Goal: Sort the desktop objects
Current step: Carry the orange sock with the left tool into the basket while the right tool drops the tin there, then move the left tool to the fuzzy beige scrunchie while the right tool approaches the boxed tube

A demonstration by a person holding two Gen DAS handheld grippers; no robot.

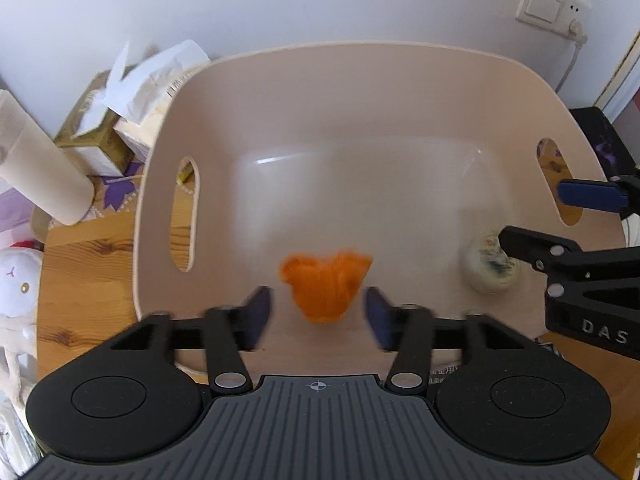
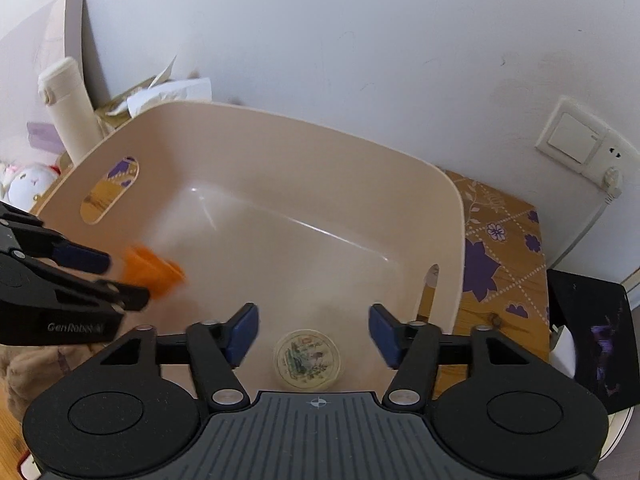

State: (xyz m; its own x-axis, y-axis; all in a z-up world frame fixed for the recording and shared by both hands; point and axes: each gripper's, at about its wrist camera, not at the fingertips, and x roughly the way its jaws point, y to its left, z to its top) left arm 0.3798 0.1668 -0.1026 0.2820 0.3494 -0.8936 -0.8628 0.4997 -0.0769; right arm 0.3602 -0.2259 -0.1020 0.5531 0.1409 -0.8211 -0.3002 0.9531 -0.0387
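A beige plastic basket (image 1: 248, 92) with handle slots stands on the wooden desk. An orange fuzzy object (image 1: 324, 286), blurred, is inside it, between and just beyond my open left gripper (image 1: 318, 316); the fingers do not touch it. It also shows in the right wrist view (image 2: 154, 270) beside the left gripper (image 2: 116, 280). A round tin with a printed lid (image 2: 307, 360) lies on the basket floor between the fingers of my open right gripper (image 2: 312, 334), untouched. In the left wrist view the tin (image 1: 490, 266) sits by the right gripper (image 1: 532, 216).
A cream bottle (image 1: 36, 160), tissue boxes (image 1: 120, 120) and a white plush toy (image 1: 18, 280) stand left of the basket. A black box (image 2: 592, 340) lies on the right. A wall socket with a cable (image 2: 580, 148) is behind. A patterned cloth (image 2: 500, 248) covers the desk.
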